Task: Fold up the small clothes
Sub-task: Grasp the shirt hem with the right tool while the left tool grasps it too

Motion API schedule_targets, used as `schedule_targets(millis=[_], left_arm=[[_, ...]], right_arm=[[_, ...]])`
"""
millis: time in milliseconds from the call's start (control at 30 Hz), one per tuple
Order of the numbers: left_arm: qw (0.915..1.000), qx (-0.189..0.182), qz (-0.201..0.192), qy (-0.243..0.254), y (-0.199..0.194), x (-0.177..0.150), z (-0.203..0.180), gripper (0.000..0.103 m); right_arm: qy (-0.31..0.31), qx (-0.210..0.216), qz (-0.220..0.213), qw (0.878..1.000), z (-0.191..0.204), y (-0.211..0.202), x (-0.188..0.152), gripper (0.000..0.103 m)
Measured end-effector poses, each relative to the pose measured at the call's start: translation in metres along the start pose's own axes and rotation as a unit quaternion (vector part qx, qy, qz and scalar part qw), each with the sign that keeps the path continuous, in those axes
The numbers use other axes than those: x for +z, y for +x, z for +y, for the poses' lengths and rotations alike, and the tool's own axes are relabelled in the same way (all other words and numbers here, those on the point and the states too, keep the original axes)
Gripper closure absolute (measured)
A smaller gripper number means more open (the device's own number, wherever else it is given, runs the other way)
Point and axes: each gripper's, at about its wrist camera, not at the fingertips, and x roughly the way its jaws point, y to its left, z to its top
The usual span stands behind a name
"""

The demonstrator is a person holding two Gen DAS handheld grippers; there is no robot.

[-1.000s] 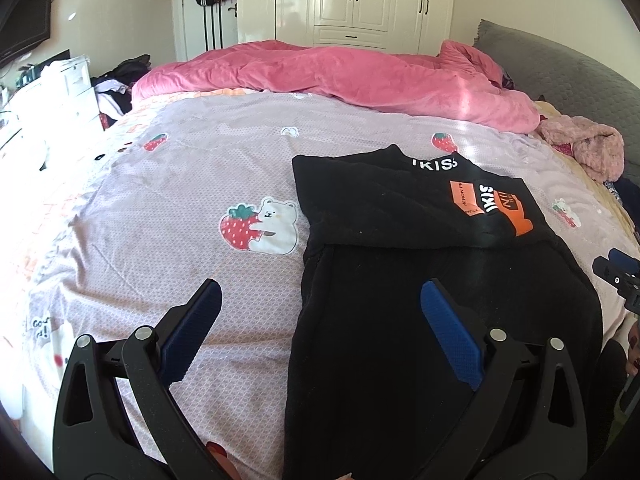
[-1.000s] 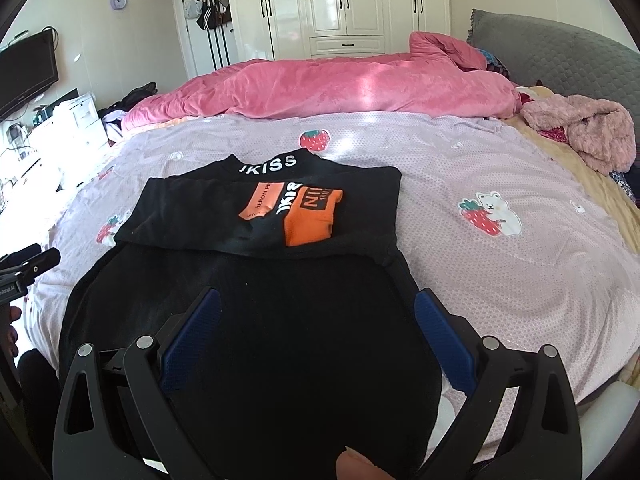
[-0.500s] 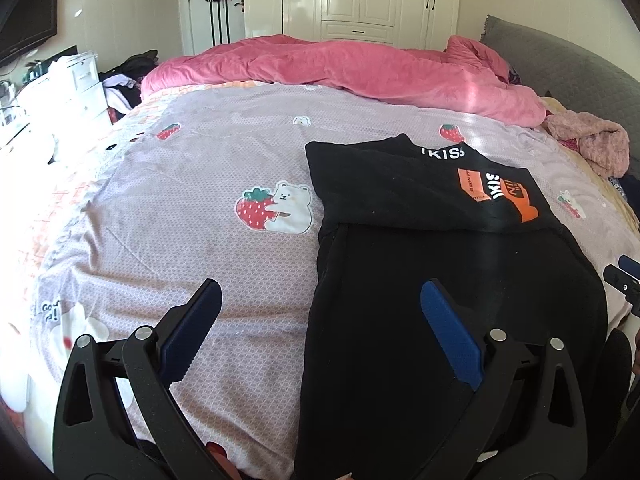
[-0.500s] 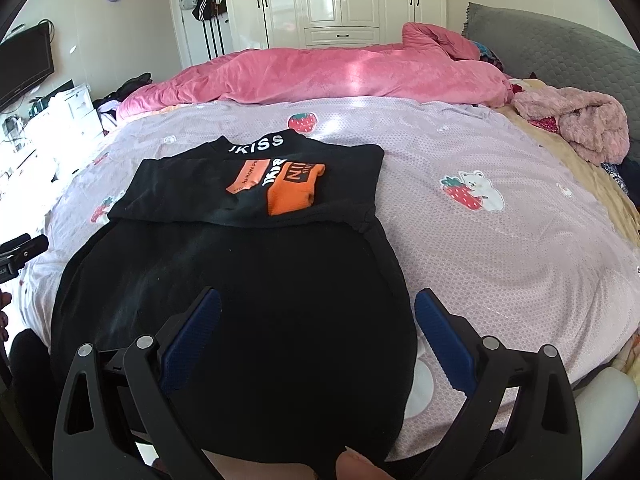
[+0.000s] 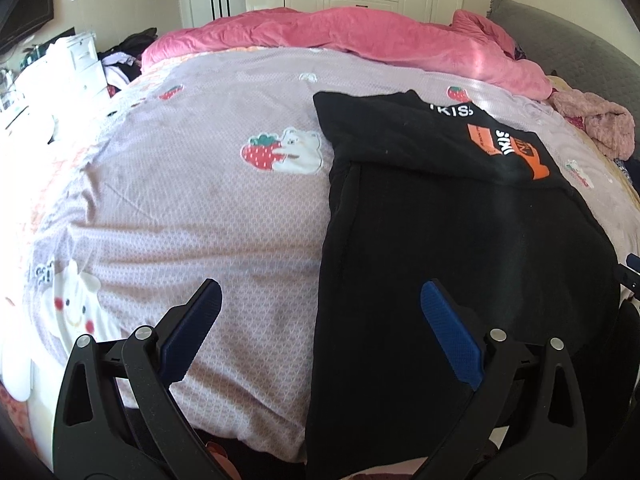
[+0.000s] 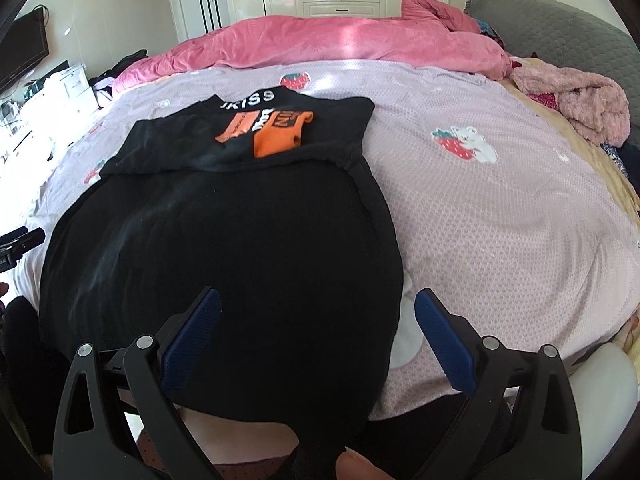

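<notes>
A black garment (image 5: 460, 248) with an orange print and white letters lies flat on the bed, its top part folded down over its body; it also shows in the right wrist view (image 6: 224, 240). Its lower hem hangs over the near bed edge. My left gripper (image 5: 320, 312) is open and empty, above the garment's left edge near the hem. My right gripper (image 6: 316, 320) is open and empty, above the garment's right edge near the hem. Neither gripper touches the cloth.
The bed has a lilac sheet (image 5: 200, 200) with strawberry and bear prints. A pink duvet (image 5: 360, 36) is heaped at the far side. A fuzzy pink garment (image 6: 580, 100) lies at the right by a grey headboard (image 6: 560, 32). White drawers (image 5: 76, 68) stand at the left.
Both grippers have pulled back toward the near bed edge and dropped lower. The garment lies as before. Both grippers stay open.
</notes>
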Motion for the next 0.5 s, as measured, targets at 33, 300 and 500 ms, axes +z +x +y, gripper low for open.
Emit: schedule_targets(millis=[33, 300, 500], left_arm=[[1.0000, 0.001, 0.004, 0.000, 0.002, -0.003, 0.001, 0.009], [0.9995, -0.004, 0.030, -0.004, 0.007, -0.026, 0.008, 0.009], [0.9990, -0.024, 0.037, -0.009, 0.006, -0.034, 0.010, 0.014]], right_arm=[[0.001, 0.000, 0.004, 1.000, -0.001, 0.001, -0.002, 0.006], [0.025, 0.002, 0.023, 0.999, -0.019, 0.002, -0.018, 0.006], [0.044, 0.012, 0.033, 0.998, -0.034, 0.002, -0.030, 0.010]])
